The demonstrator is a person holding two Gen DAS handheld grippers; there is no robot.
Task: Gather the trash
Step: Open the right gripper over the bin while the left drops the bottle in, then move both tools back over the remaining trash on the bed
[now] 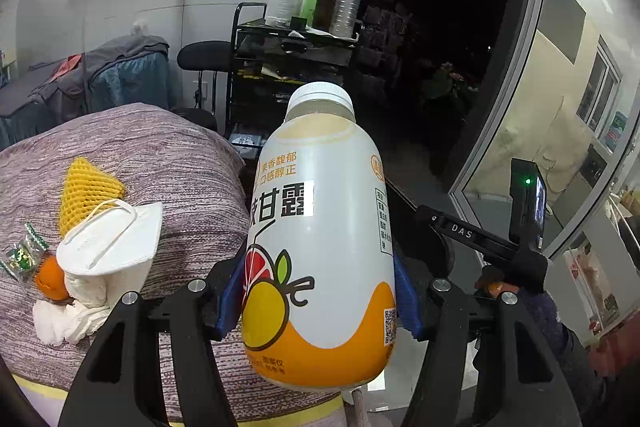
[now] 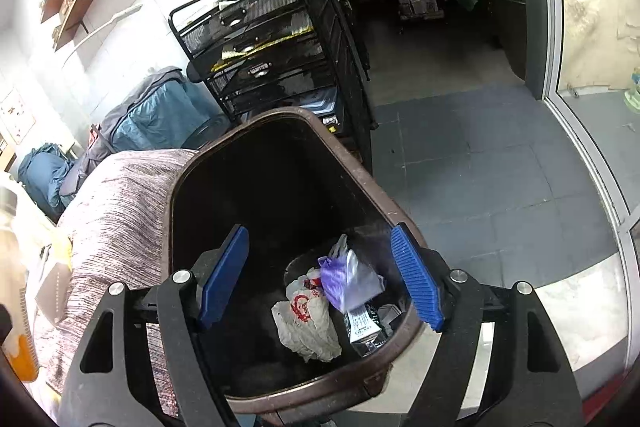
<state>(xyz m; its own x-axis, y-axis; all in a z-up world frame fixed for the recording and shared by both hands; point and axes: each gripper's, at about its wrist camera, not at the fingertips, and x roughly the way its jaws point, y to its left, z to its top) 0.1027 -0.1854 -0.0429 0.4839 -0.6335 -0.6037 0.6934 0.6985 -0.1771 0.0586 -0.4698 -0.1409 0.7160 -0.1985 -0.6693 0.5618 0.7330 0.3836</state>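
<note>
- The bottle [image 1: 320, 239] is white with an orange wavy band at its base, a white cap, black lettering, and red, yellow and green fruit art.
- Both grippers' pads [image 2: 416, 279] are blue on black frames.
- The blanket [image 1: 160, 155] is a mottled purple-grey weave.
- The foam net [image 1: 86, 187] is yellow mesh.
- The mask [image 1: 112, 239] is white.
- The trash bin [image 2: 224, 155] is dark brown, holding a purple bag [image 2: 344, 279] and a white bag [image 2: 308, 323] with red print.

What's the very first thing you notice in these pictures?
A big white and orange drink bottle fills the left view, pinched in the left gripper. In the right view, the open right gripper hangs over a brown trash bin with crumpled bags at the bottom.
</note>
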